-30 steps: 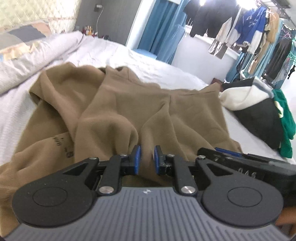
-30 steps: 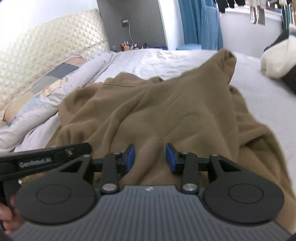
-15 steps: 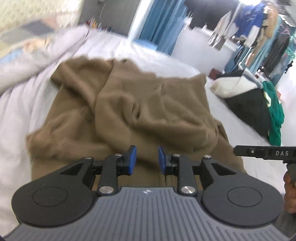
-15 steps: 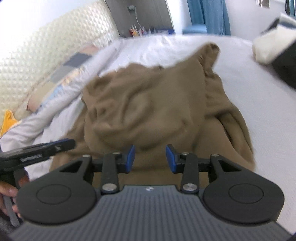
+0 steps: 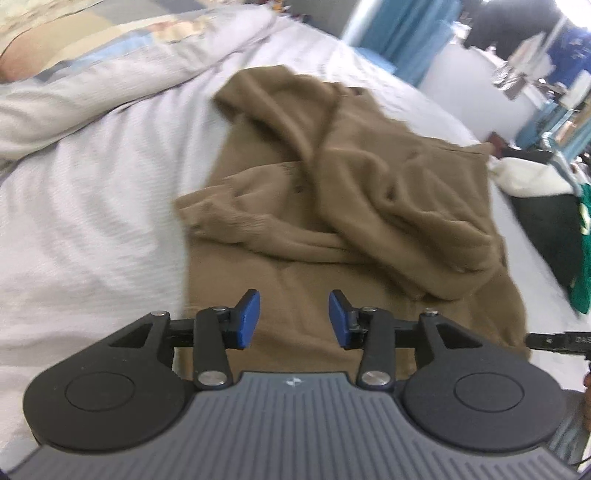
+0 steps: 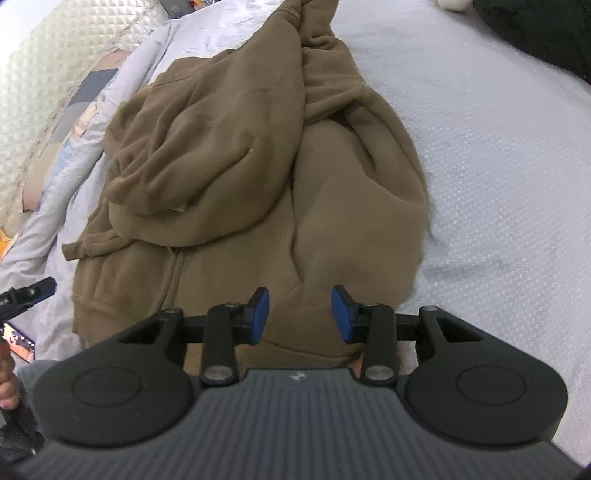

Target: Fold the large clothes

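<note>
Both tongs tilt down above the brown hoodie's [image 6: 258, 155] near hem: left tongs [image 5: 293, 319] just spreading, right tongs [image 6: 300, 315] spread, both empty.

The hanging clothes [image 5: 535, 55] beyond the bed are blurred and cut off.

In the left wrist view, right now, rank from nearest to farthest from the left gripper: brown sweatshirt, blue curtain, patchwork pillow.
1. Brown sweatshirt, directly beyond the left gripper.
2. Patchwork pillow, upper left.
3. Blue curtain, far top, behind the bed.
</note>
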Demonstrator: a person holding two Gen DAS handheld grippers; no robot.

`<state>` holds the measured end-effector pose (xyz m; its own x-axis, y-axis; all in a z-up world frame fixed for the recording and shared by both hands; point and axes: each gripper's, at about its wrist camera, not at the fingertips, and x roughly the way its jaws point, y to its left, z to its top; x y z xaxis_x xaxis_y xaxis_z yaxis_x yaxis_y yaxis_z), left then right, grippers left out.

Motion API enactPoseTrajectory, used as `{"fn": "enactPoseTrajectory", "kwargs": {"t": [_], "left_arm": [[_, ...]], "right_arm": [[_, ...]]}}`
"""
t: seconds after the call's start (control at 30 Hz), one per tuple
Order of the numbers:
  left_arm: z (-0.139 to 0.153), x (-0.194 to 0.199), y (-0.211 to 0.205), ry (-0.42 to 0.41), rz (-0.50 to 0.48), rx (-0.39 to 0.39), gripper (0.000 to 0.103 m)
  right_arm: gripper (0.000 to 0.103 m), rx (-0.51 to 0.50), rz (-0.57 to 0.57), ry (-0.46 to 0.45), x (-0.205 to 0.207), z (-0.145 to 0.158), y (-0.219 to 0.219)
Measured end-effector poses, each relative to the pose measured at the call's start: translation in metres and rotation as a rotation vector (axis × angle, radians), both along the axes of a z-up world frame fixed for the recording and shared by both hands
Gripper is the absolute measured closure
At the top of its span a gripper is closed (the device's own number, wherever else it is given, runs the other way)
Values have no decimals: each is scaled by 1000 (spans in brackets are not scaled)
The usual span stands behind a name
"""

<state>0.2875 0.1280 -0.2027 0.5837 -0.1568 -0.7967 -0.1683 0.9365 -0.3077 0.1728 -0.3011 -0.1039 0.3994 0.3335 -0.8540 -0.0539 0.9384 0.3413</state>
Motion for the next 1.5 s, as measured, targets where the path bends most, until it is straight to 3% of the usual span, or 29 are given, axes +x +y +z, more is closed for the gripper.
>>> {"fn": "enactPoseTrajectory", "kwargs": {"t": [0.13,0.23,0.4,0.5,0.57,0.97,1.07,1.17,1.4,1.5], "left_arm": [[-8,-5,24,27,78,18,54],[-14,-5,41,39,131,20,53],[-38,-2,67,85,218,-3,49],[-52,0,76,123,251,-87,49],[-53,0,77,121,259,-102,49],[-69,9,72,155,238,-119,43],[-69,11,66,119,201,-129,43],[-69,10,63,86,183,-133,44],[-49,-13,60,-75,102,-216,44],[-51,-9,52,-48,77,-215,44]], "right_arm": [[43,41,-46,16,3,-3,-18],[23,79,-114,42,5,-8,-30],[23,100,-204,106,18,-21,-39],[23,82,-211,144,25,-28,-35],[23,65,-206,165,29,-33,-34],[17,1,-235,198,68,-61,-18],[16,31,-202,177,71,-63,-13],[16,118,-170,113,64,-59,-13],[16,409,-140,-14,42,-39,-31],[16,529,-113,-49,37,-30,-33]]}}
